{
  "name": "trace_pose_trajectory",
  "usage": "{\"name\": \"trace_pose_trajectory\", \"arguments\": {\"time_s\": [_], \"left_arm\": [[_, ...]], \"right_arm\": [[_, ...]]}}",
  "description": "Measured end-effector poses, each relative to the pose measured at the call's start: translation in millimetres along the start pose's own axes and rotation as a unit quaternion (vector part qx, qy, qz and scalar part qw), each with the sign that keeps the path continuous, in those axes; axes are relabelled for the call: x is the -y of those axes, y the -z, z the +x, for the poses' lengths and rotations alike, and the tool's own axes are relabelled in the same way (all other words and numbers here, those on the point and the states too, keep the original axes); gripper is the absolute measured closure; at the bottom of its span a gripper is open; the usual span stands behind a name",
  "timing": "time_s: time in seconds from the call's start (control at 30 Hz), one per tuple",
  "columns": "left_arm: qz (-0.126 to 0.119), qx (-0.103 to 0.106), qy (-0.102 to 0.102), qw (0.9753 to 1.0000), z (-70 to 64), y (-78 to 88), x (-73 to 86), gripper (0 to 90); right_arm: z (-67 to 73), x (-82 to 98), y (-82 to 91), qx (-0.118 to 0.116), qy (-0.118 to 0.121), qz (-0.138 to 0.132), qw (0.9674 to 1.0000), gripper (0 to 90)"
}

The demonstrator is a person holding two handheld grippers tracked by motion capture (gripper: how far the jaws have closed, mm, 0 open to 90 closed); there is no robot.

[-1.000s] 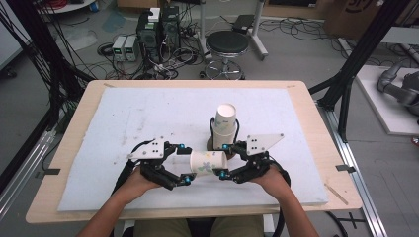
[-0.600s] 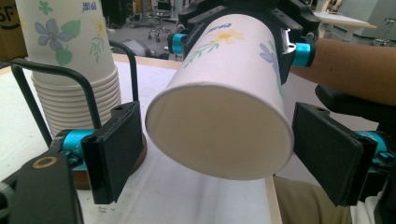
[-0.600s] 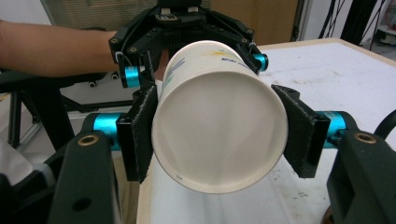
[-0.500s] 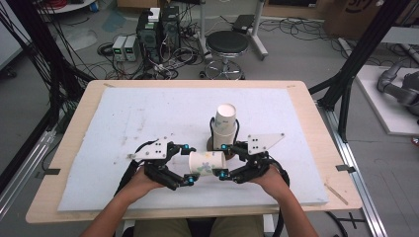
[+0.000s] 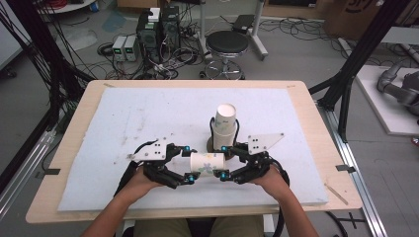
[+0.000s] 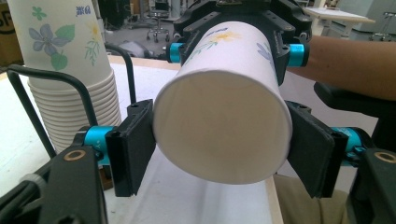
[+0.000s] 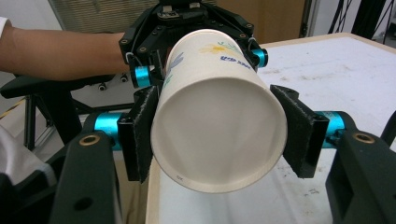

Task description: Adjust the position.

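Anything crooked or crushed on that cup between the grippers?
Nothing stands out. The cup lies level between the left gripper and right gripper, both ends round and undented. The stack stands upright in its holder.

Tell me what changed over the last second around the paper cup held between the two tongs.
The left tongs have just been closing on the left end of the white flower-printed paper cup lying sideways between both hands, and their pads now press its sides. The right tongs stay clamped on the other end. The stack of paper cups in its black wire holder and both hands kept their places.
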State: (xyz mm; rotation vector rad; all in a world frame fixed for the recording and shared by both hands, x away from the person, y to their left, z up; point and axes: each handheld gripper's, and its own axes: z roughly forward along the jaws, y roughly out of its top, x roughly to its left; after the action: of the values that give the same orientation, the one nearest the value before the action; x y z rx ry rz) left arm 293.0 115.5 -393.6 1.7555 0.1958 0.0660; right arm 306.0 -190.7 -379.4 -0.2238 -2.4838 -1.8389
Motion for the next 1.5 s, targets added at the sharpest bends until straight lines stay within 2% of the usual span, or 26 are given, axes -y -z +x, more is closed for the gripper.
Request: {"name": "trace_pose_trajectory", "arguments": {"time_s": [0.13,0.23,0.4,0.53,0.57,0.77,0.9,0.97,1.13,1.17,1.37,1.5], "left_arm": [[0.009,0.001,0.010,0.9999,0.9,0.9,-1.9,30.8],[0.020,-0.001,0.015,0.9997,1.5,2.0,-3.2,31.2],[0.049,-0.012,0.021,0.9985,2.7,6.8,-8.1,31.4],[0.091,-0.023,0.022,0.9954,3.4,10.9,-16.0,31.4],[0.103,-0.024,0.021,0.9942,3.6,11.5,-18.2,31.4],[0.163,-0.029,0.009,0.9861,5.3,13.0,-31.8,31.5],[0.197,-0.026,-0.002,0.9801,5.1,12.0,-41.9,31.6],[0.212,-0.025,-0.008,0.9770,4.7,10.7,-46.7,31.6],[0.252,-0.025,-0.019,0.9672,4.4,7.2,-57.0,31.6],[0.255,-0.026,-0.020,0.9664,4.3,6.7,-57.8,31.7],[0.298,-0.029,-0.034,0.9536,3.7,1.7,-66.7,31.8],[0.319,-0.032,-0.038,0.9465,3.2,-1.7,-70.3,31.9]], "right_arm": [[0.9,-1.1,-0.6,0.001,-0.004,0.008,1.0000,35.4],[2.9,-3.8,0.2,0.021,-0.022,0.014,0.9994,21.5],[3.0,-5.3,3.6,0.033,-0.016,0.012,0.9992,21.4],[4.5,-8.3,5.6,0.047,-0.010,0.022,0.9986,21.4],[5.9,-10.4,4.7,0.055,-0.001,0.033,0.9979,21.4],[9.8,-17.1,-2.0,0.071,0.018,0.065,0.9952,21.5],[10.4,-23.2,-8.8,0.074,0.042,0.097,0.9917,21.5],[11.0,-25.7,-11.3,0.073,0.044,0.107,0.9906,21.5],[12.3,-33.4,-16.6,0.073,0.059,0.132,0.9869,21.5],[12.4,-35.1,-17.8,0.072,0.061,0.137,0.9861,21.5],[13.0,-40.4,-23.7,0.073,0.075,0.168,0.9802,21.7],[13.4,-42.4,-27.4,0.072,0.077,0.182,0.9775,21.7]]}}
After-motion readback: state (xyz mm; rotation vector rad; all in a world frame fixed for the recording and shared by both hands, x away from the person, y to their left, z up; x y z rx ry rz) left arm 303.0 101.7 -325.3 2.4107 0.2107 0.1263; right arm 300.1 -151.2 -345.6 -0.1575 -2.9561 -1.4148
